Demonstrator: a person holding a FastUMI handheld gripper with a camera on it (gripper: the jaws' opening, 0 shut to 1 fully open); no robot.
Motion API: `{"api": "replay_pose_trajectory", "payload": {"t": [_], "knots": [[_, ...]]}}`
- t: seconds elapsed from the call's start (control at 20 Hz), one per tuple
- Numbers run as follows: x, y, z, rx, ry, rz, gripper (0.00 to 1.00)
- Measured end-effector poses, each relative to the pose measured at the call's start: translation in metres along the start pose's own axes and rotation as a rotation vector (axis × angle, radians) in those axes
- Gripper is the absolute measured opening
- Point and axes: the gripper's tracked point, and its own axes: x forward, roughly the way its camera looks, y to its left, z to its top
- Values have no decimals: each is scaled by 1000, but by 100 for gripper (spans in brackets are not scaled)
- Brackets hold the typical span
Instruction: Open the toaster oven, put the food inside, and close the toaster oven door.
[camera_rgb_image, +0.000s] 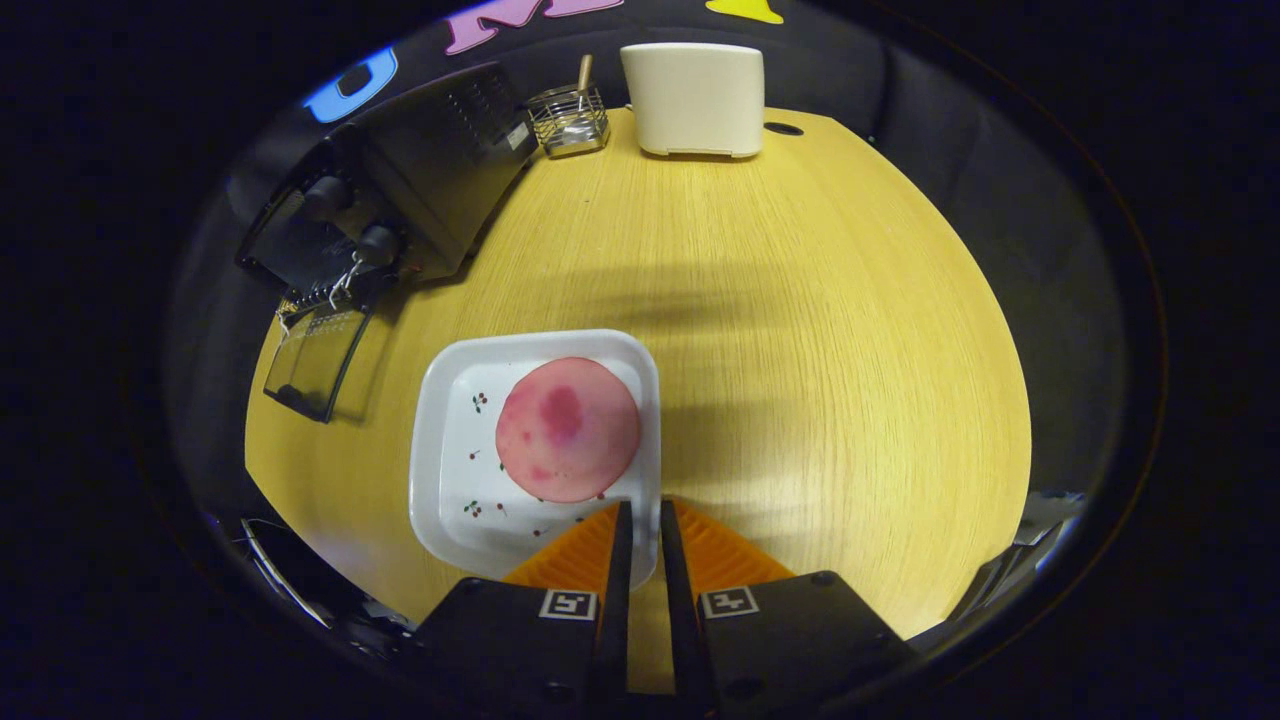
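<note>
A round pink slice of food (568, 428) lies on a white square plate (455, 450) with small cherry prints, on the wooden table. My gripper (641, 512) is at the plate's near right corner, its fingers close together with the plate's rim pinched between them. The black toaster oven (420, 170) stands beyond the plate to the left, at the table's edge. Its glass door (315, 365) is folded down open toward the plate, and a wire rack edge shows at the opening. Two knobs (352, 220) sit on its front.
A cream-coloured box-like appliance (695, 98) stands at the table's far edge. Beside it, a wire basket (570, 120) holds a wooden-handled utensil. A small dark hole (783, 128) is in the tabletop near the appliance. Bare wood (800, 330) lies right of the plate.
</note>
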Motion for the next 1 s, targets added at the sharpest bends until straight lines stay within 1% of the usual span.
{"api": "replay_pose_trajectory", "payload": {"t": [0.05, 0.1, 0.15, 0.25, 0.35, 0.45, 0.6, 0.65, 0.75, 1.0], "knots": [[-6, 1, 4, 21, -5, 3, 18], [-6, 0, 3, 45, -4, 16, 17], [-4, 1, 2, 69, 0, 37, 12], [-6, 5, -2, 102, -4, 102, 9], [-5, 5, -3, 166, 2, 150, 6], [-7, 8, -7, 272, 21, 179, 5], [-15, 20, -14, 474, 45, 255, 6], [-19, 20, -14, 526, 35, 260, 5], [-22, 18, -13, 587, 9, 254, 5], [-35, 13, -8, 680, -64, 237, 5]]}}
